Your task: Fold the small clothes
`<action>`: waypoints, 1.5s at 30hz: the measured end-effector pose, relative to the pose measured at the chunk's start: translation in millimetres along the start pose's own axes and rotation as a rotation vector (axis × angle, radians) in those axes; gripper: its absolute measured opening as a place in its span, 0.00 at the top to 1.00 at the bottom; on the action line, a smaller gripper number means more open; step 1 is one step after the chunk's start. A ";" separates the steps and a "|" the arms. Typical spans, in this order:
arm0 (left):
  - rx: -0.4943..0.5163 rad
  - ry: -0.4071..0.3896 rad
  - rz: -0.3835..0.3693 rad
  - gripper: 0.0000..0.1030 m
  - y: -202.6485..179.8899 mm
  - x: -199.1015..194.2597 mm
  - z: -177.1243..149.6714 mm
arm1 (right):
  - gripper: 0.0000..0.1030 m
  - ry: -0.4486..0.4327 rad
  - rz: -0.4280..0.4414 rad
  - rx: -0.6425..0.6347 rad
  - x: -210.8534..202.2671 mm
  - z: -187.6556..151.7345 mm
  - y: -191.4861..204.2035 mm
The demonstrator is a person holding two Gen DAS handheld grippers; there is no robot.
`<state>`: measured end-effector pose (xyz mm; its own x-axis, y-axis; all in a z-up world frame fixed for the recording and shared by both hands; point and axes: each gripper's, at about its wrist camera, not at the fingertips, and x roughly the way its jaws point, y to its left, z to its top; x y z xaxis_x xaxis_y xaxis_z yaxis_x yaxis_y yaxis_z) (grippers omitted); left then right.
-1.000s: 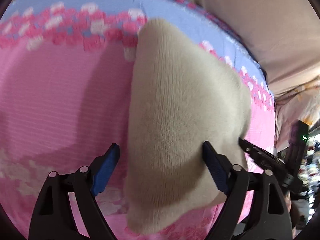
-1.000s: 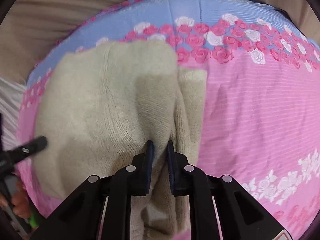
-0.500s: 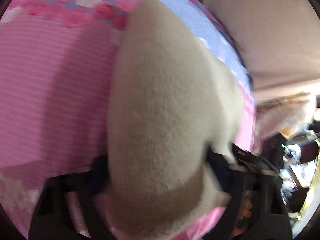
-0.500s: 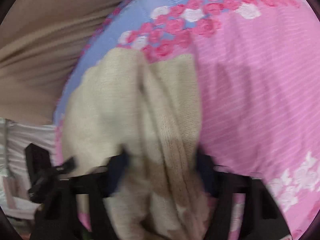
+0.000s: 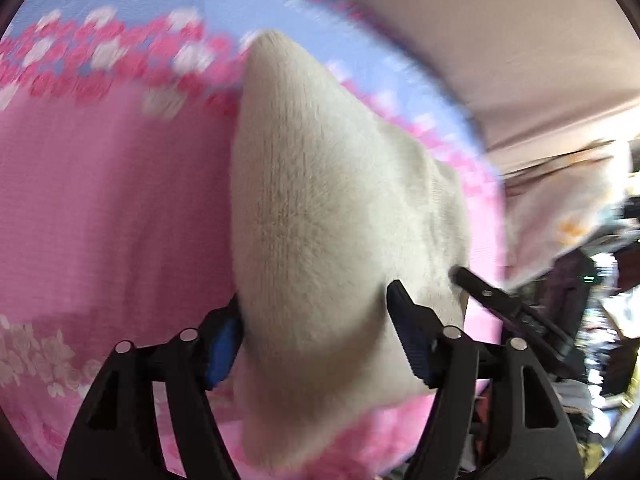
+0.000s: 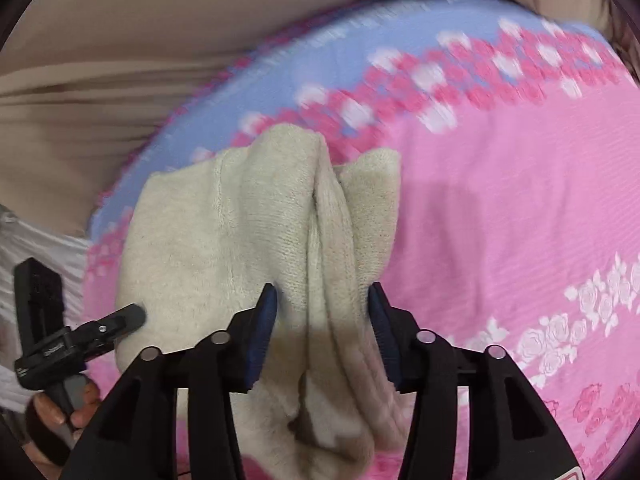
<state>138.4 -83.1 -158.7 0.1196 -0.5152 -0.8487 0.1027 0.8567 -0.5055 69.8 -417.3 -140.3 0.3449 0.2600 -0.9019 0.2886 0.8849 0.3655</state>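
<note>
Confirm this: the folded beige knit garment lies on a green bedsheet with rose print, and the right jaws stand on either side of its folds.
Wrong colour. The bedsheet is pink with a blue band, not green, as the right wrist view shows. The beige knit garment does lie on it, and the right gripper has its jaws either side of the folds.

The garment [image 6: 256, 240] lies on the bedspread [image 6: 500, 220], near its edge. A curtain [image 6: 120, 40] hangs behind the bed.

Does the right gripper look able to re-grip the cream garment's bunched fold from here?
Probably yes: the right gripper, just opening, straddles the fold of the cream garment, with nothing between.
</note>
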 end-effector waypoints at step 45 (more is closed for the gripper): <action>0.061 0.082 0.055 0.30 -22.4 40.9 5.8 | 0.56 -0.001 0.120 0.135 21.8 -1.7 -15.5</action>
<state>146.8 -123.5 -181.2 0.0462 -0.4614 -0.8860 0.1580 0.8791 -0.4496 71.3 -424.7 -166.0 0.3849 0.3599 -0.8499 0.3631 0.7876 0.4979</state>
